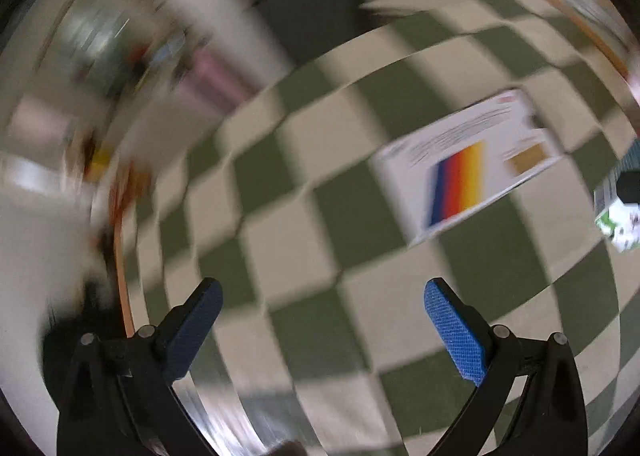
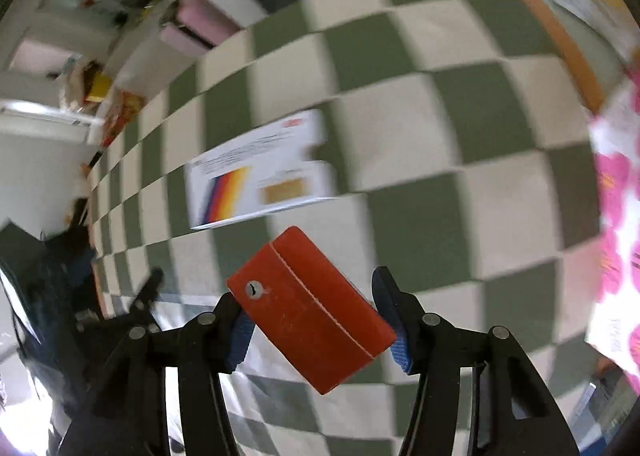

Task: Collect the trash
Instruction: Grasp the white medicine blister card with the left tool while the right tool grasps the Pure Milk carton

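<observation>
Between the blue pads of our right gripper [image 2: 312, 320] sits a red box [image 2: 310, 312], tilted, with one corner toward the floor. The jaws stand close on both sides of it; the left pad touches its end, but on the right side we cannot tell for sure if the pad presses or only stands beside. We judge that we hold it, because it hangs above the checkered floor [image 2: 440, 136] with nothing under it. It is one piece of the trash, and it is kept low and forward, probably for carrying.

Our left gripper [image 1: 320, 330] is wide apart and holds nothing. It points to the floor, where a white flat carton with a rainbow stripe [image 1: 468, 164] lies well ahead and to the right. This carton looks like the next piece to collect, so the free gripper is kept ready for it. The picture is blurred, so small details of the print we cannot read. At the right edge a small white and green package [image 1: 618, 220] shows partly.
</observation>
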